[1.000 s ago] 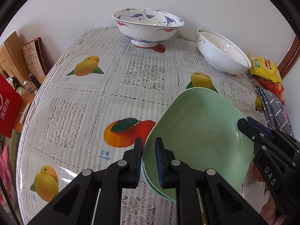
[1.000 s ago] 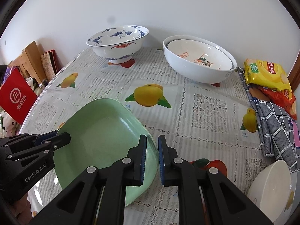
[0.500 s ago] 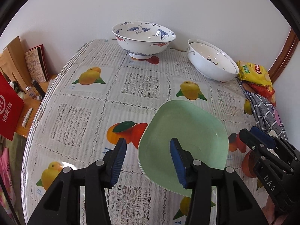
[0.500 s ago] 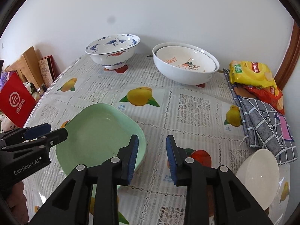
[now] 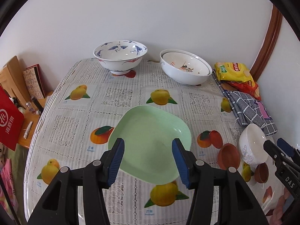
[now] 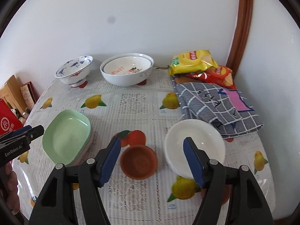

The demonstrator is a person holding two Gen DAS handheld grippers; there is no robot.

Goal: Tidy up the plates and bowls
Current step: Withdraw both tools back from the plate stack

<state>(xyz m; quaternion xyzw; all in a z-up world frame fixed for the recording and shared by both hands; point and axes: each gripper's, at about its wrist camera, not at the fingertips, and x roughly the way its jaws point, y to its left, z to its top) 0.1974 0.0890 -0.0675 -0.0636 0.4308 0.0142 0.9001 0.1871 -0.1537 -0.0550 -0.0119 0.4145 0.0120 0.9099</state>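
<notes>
Left wrist: left gripper (image 5: 148, 161) and right gripper (image 6: 152, 162) both gape wide, holding nothing.

Left gripper (image 5: 148, 159): jaws spread wide, blue pads facing each other, nothing between them, raised over the table's middle.
Right gripper (image 6: 152, 161): jaws equally wide apart, empty, raised nearer the table's right edge.
Arrangement: side by side, well apart.
</notes>
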